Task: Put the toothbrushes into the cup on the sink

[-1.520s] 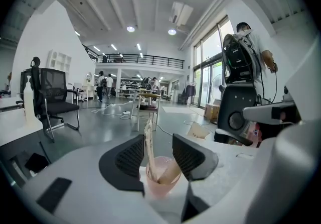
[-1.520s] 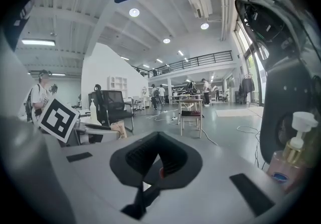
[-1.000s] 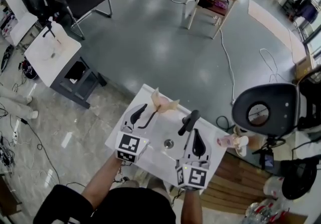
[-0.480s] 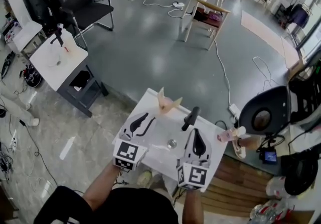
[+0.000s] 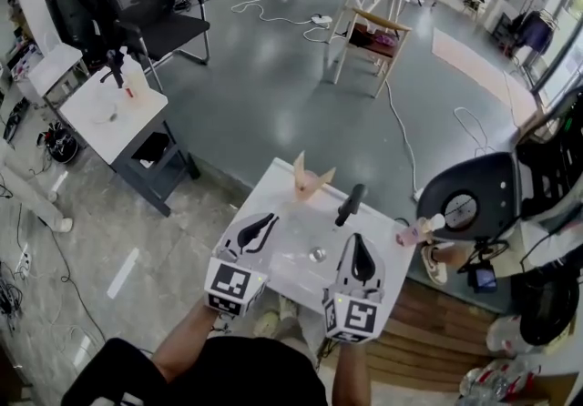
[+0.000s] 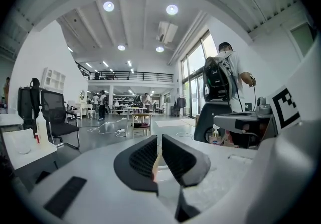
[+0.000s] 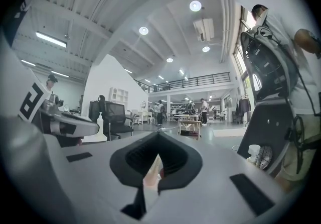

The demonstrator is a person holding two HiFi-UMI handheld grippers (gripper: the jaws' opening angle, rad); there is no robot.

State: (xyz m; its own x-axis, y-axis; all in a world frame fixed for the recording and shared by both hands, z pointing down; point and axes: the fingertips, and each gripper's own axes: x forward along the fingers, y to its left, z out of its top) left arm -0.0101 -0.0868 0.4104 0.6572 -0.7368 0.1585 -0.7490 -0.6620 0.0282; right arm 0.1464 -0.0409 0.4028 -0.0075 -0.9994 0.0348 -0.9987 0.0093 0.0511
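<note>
Peach-coloured and light-looking, the cup (image 5: 308,182) stands at the far rim of the white sink (image 5: 290,224). Pale points fan out of its mouth, and I take them for the toothbrushes (image 5: 299,164), though they are too small to be sure of. I can make out no brush lying loose. Both tools hang over the near side of the basin. The left gripper (image 6: 159,140) has just been closing, and its jaws now stand a thin slit apart with nothing gripped between them. The right gripper (image 7: 158,140) is pressed fully together, and I cannot name the pale sliver low in its seam. The danger, as I judge it, is the cup: it looks top-heavy and sits near the edge, so a nudge from a jaw could tip it or send it off the back. The black faucet (image 5: 350,205) stands between the right tool and the cup, so a straight reach could clip it.
</note>
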